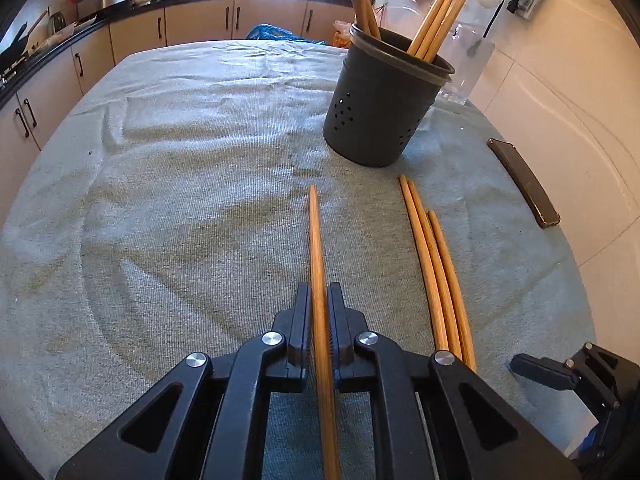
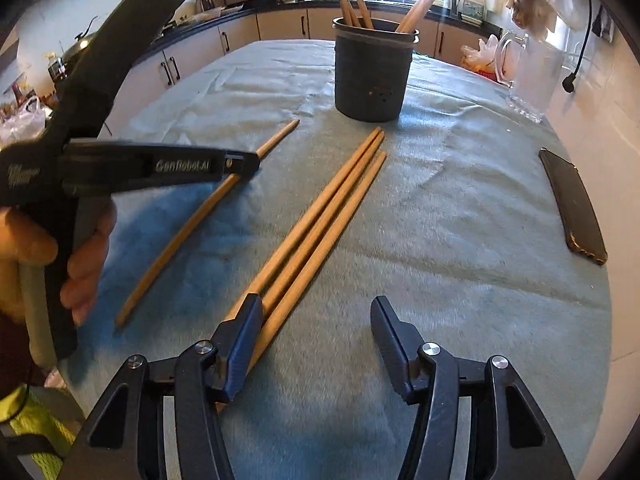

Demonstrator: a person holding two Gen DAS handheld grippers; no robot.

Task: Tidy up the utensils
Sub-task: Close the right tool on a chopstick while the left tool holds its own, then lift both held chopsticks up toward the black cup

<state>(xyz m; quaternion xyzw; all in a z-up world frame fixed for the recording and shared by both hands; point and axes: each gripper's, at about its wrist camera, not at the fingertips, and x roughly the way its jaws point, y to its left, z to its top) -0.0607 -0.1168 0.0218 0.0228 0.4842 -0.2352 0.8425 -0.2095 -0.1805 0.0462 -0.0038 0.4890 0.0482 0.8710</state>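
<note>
- Between the two fingers of the left gripper (image 1: 319, 300) runs a single wooden chopstick (image 1: 316, 240); the fingers are clamped against its sides, and its far tip points toward the holder.
- In the right wrist view the same chopstick (image 2: 200, 216) passes under the left gripper (image 2: 244, 164), with its near end low over the cloth; whether that end touches the cloth cannot be told.
- To the right of it, three more chopsticks (image 1: 434, 264) lie side by side on the cloth, touching one another, roughly parallel to the held one.
- The right gripper (image 2: 316, 312) hovers at the near ends of those three chopsticks (image 2: 320, 216) with its fingers spread wide, gripping nothing; its left finger sits over the bundle's near ends.
- Beyond the loose sticks stands a dark perforated utensil holder (image 1: 380, 108), upright on the cloth, with several chopsticks leaning inside it.
- A grey-green towel-like cloth (image 1: 180, 160) covers the table.
- Near the table's right edge, well apart from the chopsticks, lies a dark phone (image 1: 524, 184).
- Behind the holder, toward the wall, stands a clear glass mug (image 2: 532, 76).
</note>
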